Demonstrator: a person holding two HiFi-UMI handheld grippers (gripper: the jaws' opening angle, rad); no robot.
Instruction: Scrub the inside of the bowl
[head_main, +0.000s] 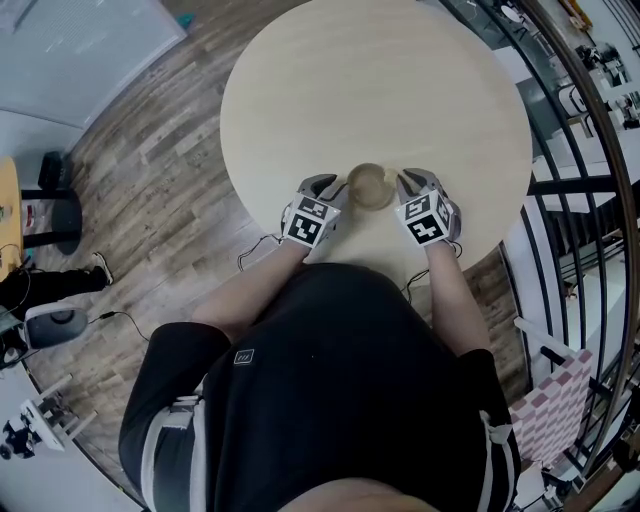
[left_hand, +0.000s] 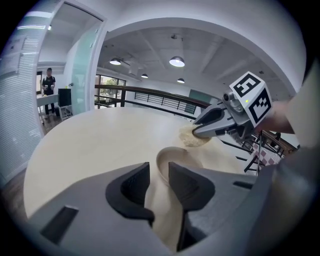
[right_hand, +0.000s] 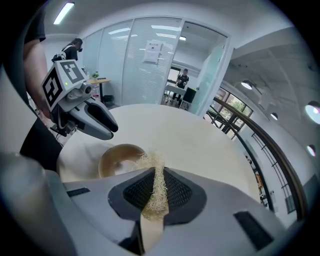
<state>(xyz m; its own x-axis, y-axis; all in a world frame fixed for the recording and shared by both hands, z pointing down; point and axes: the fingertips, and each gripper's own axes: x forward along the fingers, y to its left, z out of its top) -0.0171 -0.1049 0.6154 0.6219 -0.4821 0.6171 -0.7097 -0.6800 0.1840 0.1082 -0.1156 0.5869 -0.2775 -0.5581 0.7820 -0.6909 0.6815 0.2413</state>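
Round pale wooden table (head_main: 380, 80); person stands at its near edge, both forearms out over the top. Bowl (head_main: 368, 186), small and tan, close in colour to the tabletop, sits upright just inside the near edge, about midway along it, between the two grippers. Left gripper (head_main: 338, 190) at the bowl's left side: its own view shows the jaws drawn in to a narrow gap with the bowl's rim (left_hand: 172, 156) running into that gap, so it has hold of the bowl by the rim. Right gripper (head_main: 403, 183) at the bowl's right side, jaws pinched tight on a thin, straw-coloured fibrous scrubber (right_hand: 154, 185); the pad stands on edge between the ribbed black pads (right_hand: 172, 192), its frayed top poking out past the jaw tips. From the left gripper view the scrubber (left_hand: 192, 136) hangs under the right gripper's tip, right at the bowl's far rim; contact with the rim can't be made out. Bowl interior looks bare. The rest of the tabletop, out to the far edge, carries nothing. Dark railing (head_main: 590, 150) curves past the table's right edge.
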